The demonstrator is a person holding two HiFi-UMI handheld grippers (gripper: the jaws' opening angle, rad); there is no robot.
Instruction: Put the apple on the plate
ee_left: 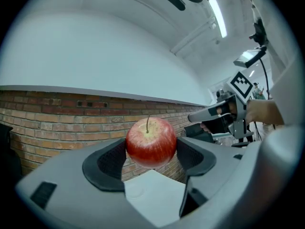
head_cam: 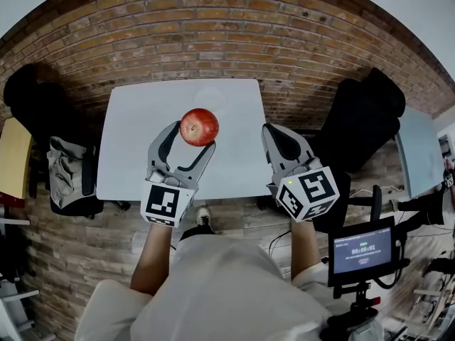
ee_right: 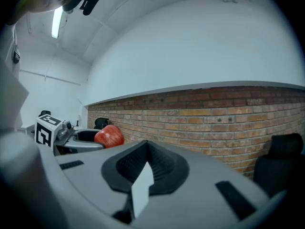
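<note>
One red apple (ee_left: 151, 142), stem up, rides in my left gripper (head_cam: 190, 139), pinched at its sides between the two dark pads (ee_left: 112, 159) and held in the air above the near half of the white table (head_cam: 142, 141), touching nothing else. My right gripper (ee_right: 146, 156) hangs beside it over the table's right edge, jaws pressed together on nothing.

The pick-up looks done and the carry is the step in hand. The apple is off the table and not yet on the plate (head_cam: 213, 99), which I can make out only as a faint pale ring towards the far edge of the tabletop (white on white, so its rim is hard to trace). By my reading, the next move is to take the left gripper forward until the apple is over that ring, bring it down until the fruit rests on the plate, and only then part the pads, gently, since a round apple let go early would roll.

The count: one apple, one plate as far as I can tell, one table, two grippers. Two dark chairs stand off the table's far corners, one at the left (head_cam: 35, 98) and one at the right (head_cam: 366, 112). One small screen (head_cam: 362, 251) sits on a stand by my right side.
</note>
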